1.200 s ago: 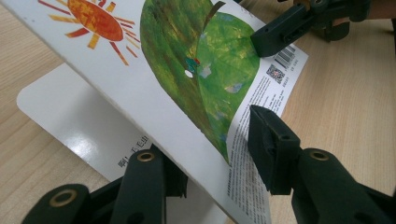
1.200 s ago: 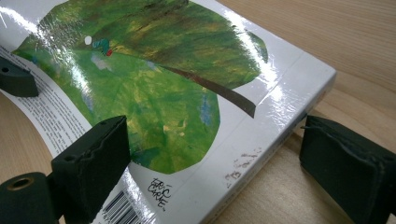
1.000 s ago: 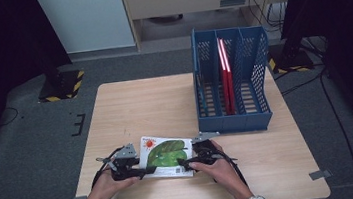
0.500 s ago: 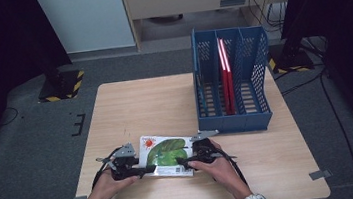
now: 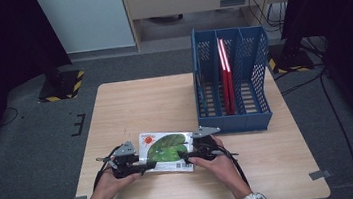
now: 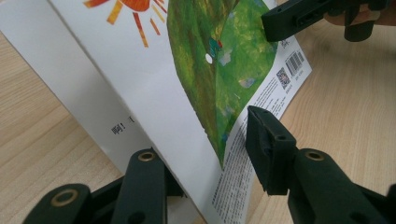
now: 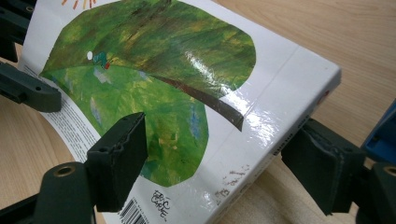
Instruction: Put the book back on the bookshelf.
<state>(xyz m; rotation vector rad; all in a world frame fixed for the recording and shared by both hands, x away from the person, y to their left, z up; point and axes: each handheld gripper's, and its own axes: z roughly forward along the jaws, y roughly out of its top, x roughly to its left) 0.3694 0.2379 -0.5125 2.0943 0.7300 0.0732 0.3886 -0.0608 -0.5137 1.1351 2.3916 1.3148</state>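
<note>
A white picture book (image 5: 165,148) with a green leaf and an orange sun on its cover lies near the table's front edge, between my two grippers. My left gripper (image 5: 139,168) is shut on the book's left end. In the left gripper view one jaw sits against the spine side and the other on the cover (image 6: 187,84), and my own gripper (image 6: 205,149) straddles it. My right gripper (image 5: 186,158) is at the book's right end. Its jaws (image 7: 219,144) have just been closing, with the book's corner (image 7: 154,70) between them. One pad is over the cover and the other stands just off the spine.
A blue mesh file rack (image 5: 237,117) stands at the back right of the wooden table (image 5: 140,103), close behind my right hand, with red books (image 5: 225,74) upright in its middle slot. Bare tabletop lies to the left and behind the book.
Hardly anything differs; the book and both hands stay where they were.
</note>
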